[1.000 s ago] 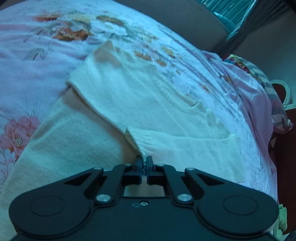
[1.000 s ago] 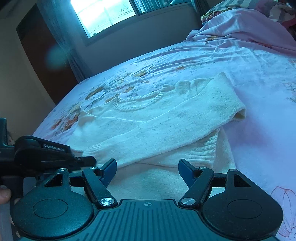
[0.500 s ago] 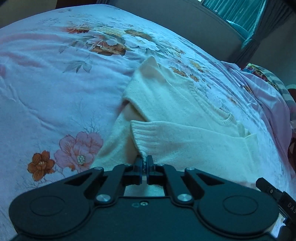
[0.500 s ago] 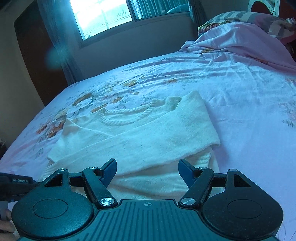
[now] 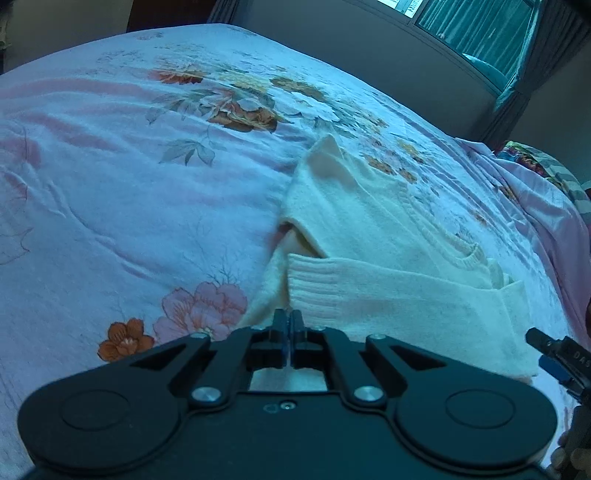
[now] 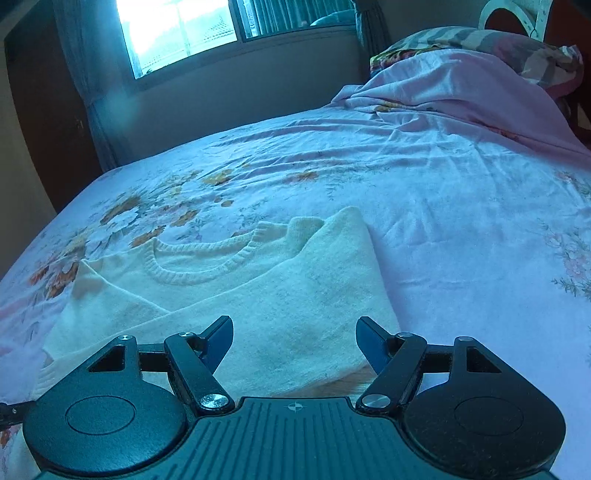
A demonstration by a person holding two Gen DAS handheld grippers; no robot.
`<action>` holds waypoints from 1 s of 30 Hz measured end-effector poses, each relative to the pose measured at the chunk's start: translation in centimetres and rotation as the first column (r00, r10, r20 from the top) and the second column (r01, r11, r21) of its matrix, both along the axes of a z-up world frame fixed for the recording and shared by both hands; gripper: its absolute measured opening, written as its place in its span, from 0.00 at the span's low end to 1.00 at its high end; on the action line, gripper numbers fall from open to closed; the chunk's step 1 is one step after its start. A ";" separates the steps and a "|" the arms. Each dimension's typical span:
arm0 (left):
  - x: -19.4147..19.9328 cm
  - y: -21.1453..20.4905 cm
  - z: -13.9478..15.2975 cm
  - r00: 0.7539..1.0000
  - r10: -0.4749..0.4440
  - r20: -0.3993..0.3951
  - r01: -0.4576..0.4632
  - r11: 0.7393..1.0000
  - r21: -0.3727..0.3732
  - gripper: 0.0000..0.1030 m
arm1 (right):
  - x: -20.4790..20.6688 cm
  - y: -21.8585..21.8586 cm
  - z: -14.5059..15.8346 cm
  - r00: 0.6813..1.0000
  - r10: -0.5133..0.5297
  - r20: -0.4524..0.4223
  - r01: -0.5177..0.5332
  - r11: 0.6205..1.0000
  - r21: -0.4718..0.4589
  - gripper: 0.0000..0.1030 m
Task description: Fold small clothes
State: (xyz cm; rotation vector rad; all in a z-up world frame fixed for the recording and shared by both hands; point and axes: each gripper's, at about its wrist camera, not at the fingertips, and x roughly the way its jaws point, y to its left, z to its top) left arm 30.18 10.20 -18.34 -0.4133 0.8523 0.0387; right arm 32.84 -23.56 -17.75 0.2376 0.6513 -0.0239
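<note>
A cream knit sweater (image 5: 369, 229) lies flat on the flowered pink bedsheet (image 5: 129, 192), neckline (image 6: 207, 262) towards the window. One sleeve is folded across its body, and the ribbed cuff (image 5: 314, 284) ends at the sweater's left edge. My left gripper (image 5: 290, 321) is shut, with the cuff's corner pinched between its fingertips. My right gripper (image 6: 295, 332) hangs open low over the folded right side of the sweater (image 6: 314, 306), with nothing pinched between its fingers. The right gripper's tip (image 5: 554, 354) also shows at the right edge of the left wrist view.
A heap of pink bedding and striped pillows (image 6: 480, 74) fills the far right of the bed. A wall with a window (image 6: 177, 29) runs behind the bed. A hand's fingers (image 5: 569, 454) show at the lower right of the left wrist view.
My left gripper has drawn the cuff across the sweater to its left edge, so the sleeve now lies flat over the body. The right gripper has drifted sideways over the sweater, still open.
</note>
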 end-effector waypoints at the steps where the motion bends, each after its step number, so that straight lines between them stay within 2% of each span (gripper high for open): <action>1: 0.2 0.3 -0.3 1.000 0.008 -0.012 -0.008 1.000 -0.003 0.00 | 0.2 0.1 0.0 1.000 0.002 0.000 -0.002 1.000 0.004 0.71; 5: 0.3 0.1 -0.1 0.999 -0.034 -0.021 0.034 0.999 -0.027 0.02 | 0.8 0.6 -1.1 0.999 0.015 -0.047 -0.015 1.000 0.004 0.71; 6: 0.2 -0.1 0.2 0.999 -0.039 -0.012 0.039 0.999 -0.031 0.08 | 0.6 0.4 -1.2 0.999 0.011 -0.045 -0.010 1.000 0.021 0.71; 7: 0.1 -0.2 0.4 0.999 -0.050 -0.006 0.050 0.998 -0.043 0.23 | 0.4 0.2 -1.2 0.999 0.007 -0.045 -0.005 0.999 0.038 0.71; 8: 0.2 -0.3 0.5 0.998 -0.060 -0.004 0.060 0.996 -0.061 0.34 | 0.3 0.1 -1.2 0.999 0.005 -0.046 -0.003 0.999 0.046 0.71; 9: 0.3 -0.4 0.6 0.998 -0.060 -0.003 0.060 0.995 -0.085 0.40 | 0.1 0.1 -1.2 0.999 0.005 -0.046 -0.002 0.999 0.046 0.71; 11: 0.2 -0.1 0.7 0.999 -0.031 -0.008 0.030 0.993 -0.116 0.63 | -0.2 0.3 -1.0 0.999 0.013 -0.041 -0.012 0.999 0.038 0.71; 13: -0.2 0.2 1.0 1.000 -0.002 0.015 0.003 0.993 -0.118 0.69 | -0.7 0.5 -0.8 0.999 0.021 -0.031 -0.020 0.999 0.031 0.71; 16: -0.4 0.5 1.7 0.999 0.016 0.028 -0.012 0.993 -0.115 0.68 | -0.9 0.7 -0.7 0.999 0.033 -0.031 -0.032 0.999 0.028 0.71; 18: -0.1 0.1 1.7 1.000 -0.025 0.019 0.026 0.996 -0.088 0.62 | -1.2 0.8 -0.5 0.999 0.031 -0.019 -0.030 0.999 0.032 0.71; 20: 0.7 -0.2 0.9 0.998 -0.066 -0.024 0.063 0.991 -0.117 0.36 | -1.3 0.8 -0.5 0.999 0.029 -0.023 -0.028 0.999 0.041 0.71; 22: 0.8 -0.7 0.3 0.996 -0.080 -0.040 0.074 0.990 -0.116 0.30 | -1.4 0.9 -0.5 0.999 0.032 -0.027 -0.031 0.998 0.051 0.71; 25: 0.8 -1.0 -0.3 0.996 -0.080 -0.043 0.076 0.993 -0.092 0.29 | -1.8 1.1 -0.5 0.999 0.043 -0.022 -0.042 0.998 0.045 0.71; 27: 1.1 -1.1 -0.5 0.996 -0.072 -0.044 0.068 0.993 -0.092 0.22 | -2.0 1.2 -0.5 0.999 0.044 -0.021 -0.043 0.998 0.044 0.71; 28: 1.2 -1.1 -0.6 0.997 -0.067 -0.046 0.062 0.994 -0.093 0.13 | -2.0 1.3 -0.6 0.999 0.044 -0.020 -0.043 0.998 0.044 0.71; 29: 1.3 -1.0 -0.5 0.997 -0.058 -0.043 0.053 0.994 -0.098 0.08 | -2.0 1.3 -0.6 0.999 0.043 -0.021 -0.042 0.998 0.044 0.71; 30: 1.2 -0.9 -0.4 0.998 -0.051 -0.038 0.047 0.994 -0.099 0.08 | -2.0 1.3 -0.6 0.999 0.041 -0.022 -0.040 0.998 0.046 0.71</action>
